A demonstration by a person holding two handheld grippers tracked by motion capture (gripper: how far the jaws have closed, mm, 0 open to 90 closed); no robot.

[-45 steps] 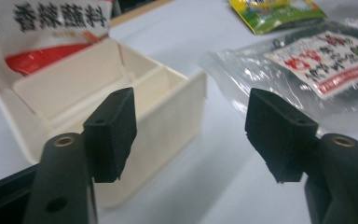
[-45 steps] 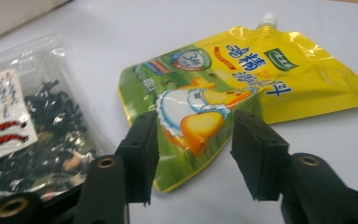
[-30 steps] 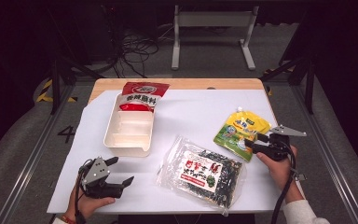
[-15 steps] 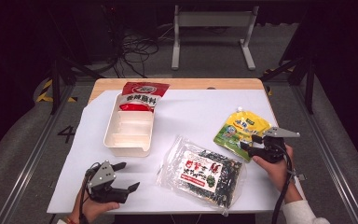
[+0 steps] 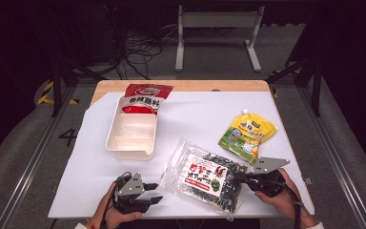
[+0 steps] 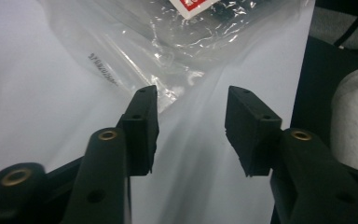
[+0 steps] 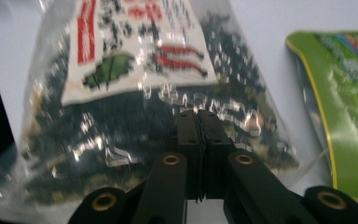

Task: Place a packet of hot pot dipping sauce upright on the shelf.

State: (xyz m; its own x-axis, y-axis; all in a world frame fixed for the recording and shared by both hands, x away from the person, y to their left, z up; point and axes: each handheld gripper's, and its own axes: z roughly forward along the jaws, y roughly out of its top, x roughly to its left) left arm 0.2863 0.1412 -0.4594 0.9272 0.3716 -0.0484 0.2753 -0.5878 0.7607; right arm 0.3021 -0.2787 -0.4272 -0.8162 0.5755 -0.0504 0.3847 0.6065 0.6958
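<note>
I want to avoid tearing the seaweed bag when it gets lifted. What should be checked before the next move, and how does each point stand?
1. Right gripper shut on the seaweed bag's edge: ok, fingers pressed together.
2. Left gripper gripping the bag: not ok, fingers apart after closing partway, clear corner ahead of them.
3. Bag flat on the white sheet: ok.
4. Bag clear of the green pouch: ok.
5. Divided tray has free compartments: ok.

Bare counter (image 5: 205,119) lies open between the white tray (image 5: 132,134) and the green pouch (image 5: 247,135). The seaweed bag (image 5: 205,174) blocks the near middle, touching neither.
</note>
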